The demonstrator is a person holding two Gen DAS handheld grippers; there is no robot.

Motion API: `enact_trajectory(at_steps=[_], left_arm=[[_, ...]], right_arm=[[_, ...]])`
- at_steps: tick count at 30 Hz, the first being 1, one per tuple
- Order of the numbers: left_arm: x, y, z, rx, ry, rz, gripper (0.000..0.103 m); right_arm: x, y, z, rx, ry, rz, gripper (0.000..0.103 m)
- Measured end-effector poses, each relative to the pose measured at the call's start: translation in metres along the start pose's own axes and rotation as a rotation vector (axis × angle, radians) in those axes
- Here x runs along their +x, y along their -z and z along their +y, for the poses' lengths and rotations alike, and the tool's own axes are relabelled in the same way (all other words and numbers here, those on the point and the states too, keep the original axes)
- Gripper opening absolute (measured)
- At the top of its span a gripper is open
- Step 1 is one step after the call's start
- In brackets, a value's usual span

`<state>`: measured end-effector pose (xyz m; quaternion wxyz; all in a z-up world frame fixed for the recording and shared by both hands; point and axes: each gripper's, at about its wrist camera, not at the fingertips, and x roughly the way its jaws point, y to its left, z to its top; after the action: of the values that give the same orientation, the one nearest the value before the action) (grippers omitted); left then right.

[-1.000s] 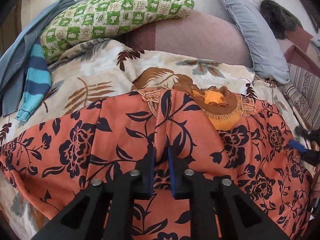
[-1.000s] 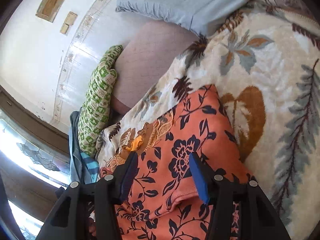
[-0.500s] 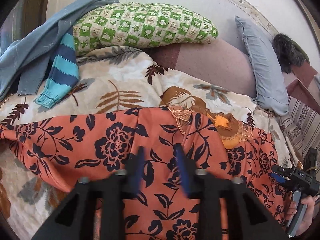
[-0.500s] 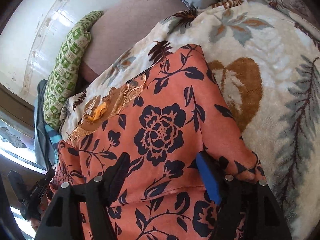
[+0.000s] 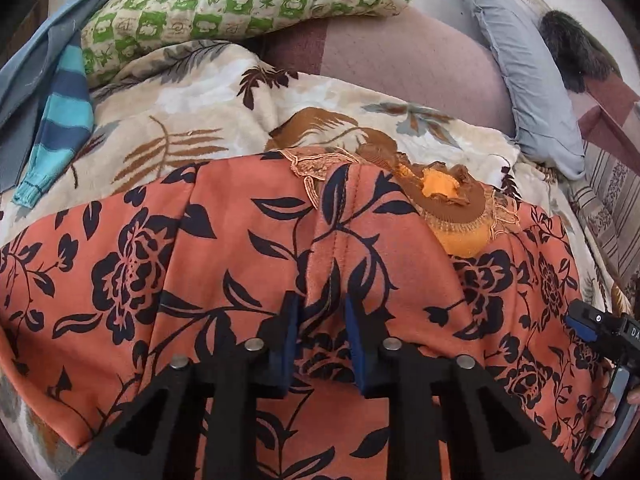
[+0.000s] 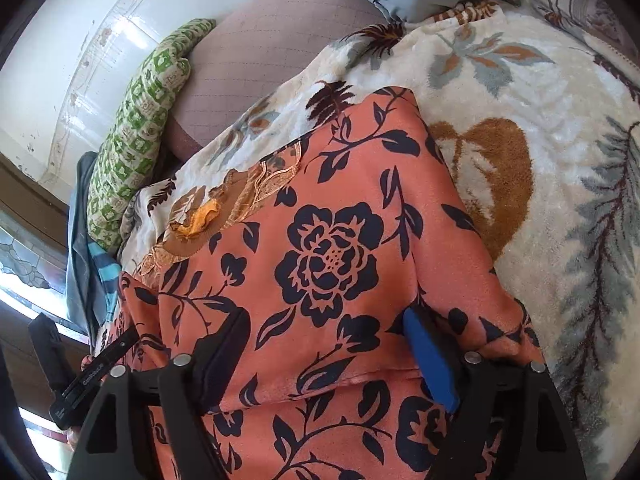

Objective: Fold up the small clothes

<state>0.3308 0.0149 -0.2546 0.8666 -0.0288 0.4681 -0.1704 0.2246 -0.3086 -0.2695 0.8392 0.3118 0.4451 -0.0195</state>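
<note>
Orange floral garment point(image 5: 248, 264) spread flat across cream leaf-print blanket point(image 5: 192, 120), embroidered neckline with orange lining at far edge. Left gripper point(image 5: 320, 320) low over garment's centre seam, jaws just narrowed to a slim gap, a raised pleat of orange cloth bunched between the 2 blue pads and apparently pinched. Right gripper point(image 6: 326, 354) over garment's side nearest bare blanket, jaws just spreading, now wide apart; cloth lying flat under them, not gripped. Green checked pillow point(image 5: 240, 4) beyond blanket's far edge. Grey pillow point(image 5: 520, 72) at same far edge, off to one side. Striped blue sleeve point(image 5: 60, 120) draped over blanket's edge below green checked pillow.
</note>
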Motion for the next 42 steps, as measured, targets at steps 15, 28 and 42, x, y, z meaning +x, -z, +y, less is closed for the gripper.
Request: enact_trajectory(at_steps=[15,28,42], left_arm=[[-0.068,0.004,0.006,-0.027,0.123,-0.078,0.004],[-0.100,0.041,0.071,-0.212,-0.175,-0.037,0.005],[-0.216,0.072,0.232,-0.761,-0.243,-0.184,0.087]], right_arm=[[0.000,0.001,0.001,-0.011,0.000,-0.004,0.083],[0.003,0.002,0.009,-0.045,0.054,-0.013,0.083],[0.006,0.005,0.017,-0.103,0.095,-0.015,0.087]])
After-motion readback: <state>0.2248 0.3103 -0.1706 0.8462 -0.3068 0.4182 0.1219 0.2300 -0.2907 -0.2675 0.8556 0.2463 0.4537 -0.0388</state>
